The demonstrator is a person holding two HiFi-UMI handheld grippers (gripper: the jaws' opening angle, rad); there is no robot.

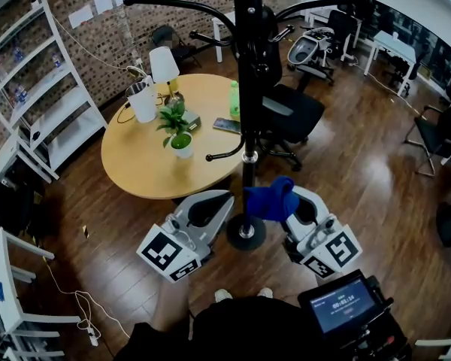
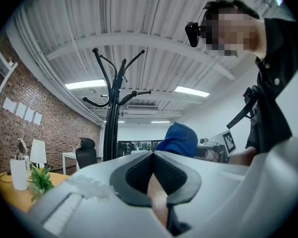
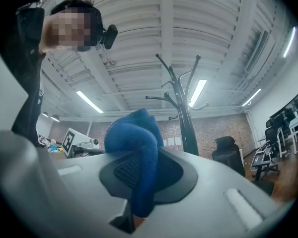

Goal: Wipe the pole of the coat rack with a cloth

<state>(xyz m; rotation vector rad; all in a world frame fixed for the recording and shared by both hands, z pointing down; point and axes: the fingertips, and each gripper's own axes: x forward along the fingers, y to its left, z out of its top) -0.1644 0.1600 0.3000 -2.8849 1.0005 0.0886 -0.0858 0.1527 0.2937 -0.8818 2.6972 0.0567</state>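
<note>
Two grippers hang low by the tall black metal pole [image 1: 248,74]: the right gripper [image 1: 295,207] squeezes the soft blue cloth [image 1: 270,200], the left gripper [image 1: 210,205] seems closed and empty, so press the cloth on snugly.

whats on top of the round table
On the round table: a white lamp, a white jug, a potted plant, a green bottle and a flat dark device. The coat rack pole covers its right edge.

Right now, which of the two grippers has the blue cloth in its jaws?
The right gripper: the blue cloth is pinched between its jaws. The left gripper beside it has its jaws shut together with nothing between them.
</note>
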